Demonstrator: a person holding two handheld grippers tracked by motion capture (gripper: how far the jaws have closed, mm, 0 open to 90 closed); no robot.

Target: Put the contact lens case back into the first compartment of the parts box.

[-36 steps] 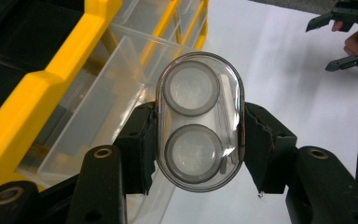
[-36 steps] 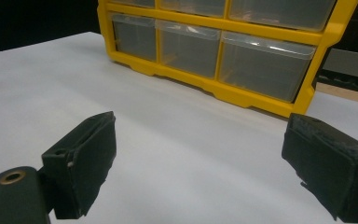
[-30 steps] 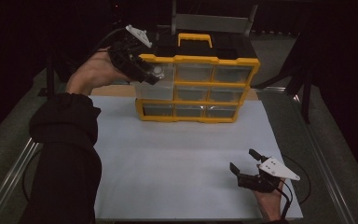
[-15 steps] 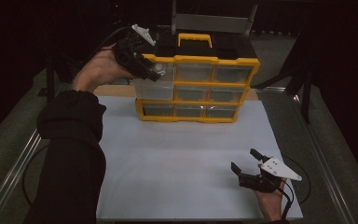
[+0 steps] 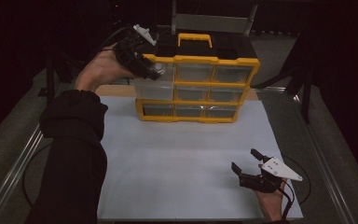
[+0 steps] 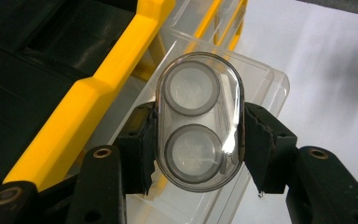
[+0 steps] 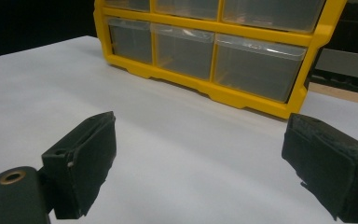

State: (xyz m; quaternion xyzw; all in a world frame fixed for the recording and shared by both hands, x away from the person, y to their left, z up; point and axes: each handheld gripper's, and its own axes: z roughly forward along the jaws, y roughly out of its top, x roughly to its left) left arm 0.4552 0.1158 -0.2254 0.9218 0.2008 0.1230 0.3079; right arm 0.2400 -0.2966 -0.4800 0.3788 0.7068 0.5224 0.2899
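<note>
The left gripper [image 6: 198, 140] pinches a clear oval plastic case [image 6: 199, 121] holding two round discs over the yellow drawer organiser's [image 5: 196, 84] pulled-out clear drawer [image 6: 261, 79]; the right gripper's [image 7: 200, 168] jaws stand spread.

Left arm, in a dark sleeve, stretches far forward, wrist bent inward, bare hand wrapped around the left gripper [image 5: 150, 71]. Its fingers [image 6: 137, 144] press from both sides on a clear oval case [image 6: 199, 120], clamped firmly between the pads, jaws about half spread. Right gripper [image 5: 248, 164] sits low and near, hand underneath it, cable trailing behind. Its fingers [image 7: 86, 158] stand wide apart with nothing between them, pointing forward just above the tabletop [image 5: 182, 158].
</note>
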